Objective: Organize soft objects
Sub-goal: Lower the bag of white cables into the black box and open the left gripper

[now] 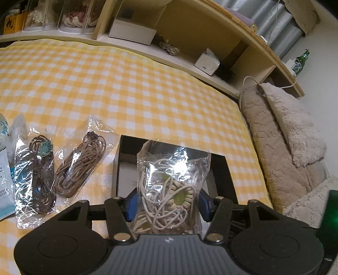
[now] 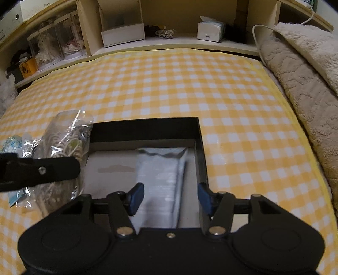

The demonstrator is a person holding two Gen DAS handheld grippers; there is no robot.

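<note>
My left gripper point(image 1: 168, 204) is shut on a clear bag of cream cord point(image 1: 171, 186) and holds it over the near edge of a black box point(image 1: 221, 169). The right wrist view shows the same bag point(image 2: 63, 143) at the box's left side, with the left gripper's finger across it. My right gripper point(image 2: 171, 197) is open above the black box point(image 2: 198, 135). A pale blue-white packet point(image 2: 162, 175) lies inside the box between the open fingers, not gripped. Two more bags lie left of the box: tan cord point(image 1: 82, 167) and dark brown cord point(image 1: 39, 175).
A yellow checked cloth point(image 1: 137, 88) covers the surface. A beige fluffy blanket point(image 1: 291, 135) lies along the right edge. Wooden shelves behind hold a tissue pack point(image 1: 207, 61), a white box point(image 1: 133, 31) and clear containers point(image 1: 57, 17). More packets point(image 1: 4, 160) lie at far left.
</note>
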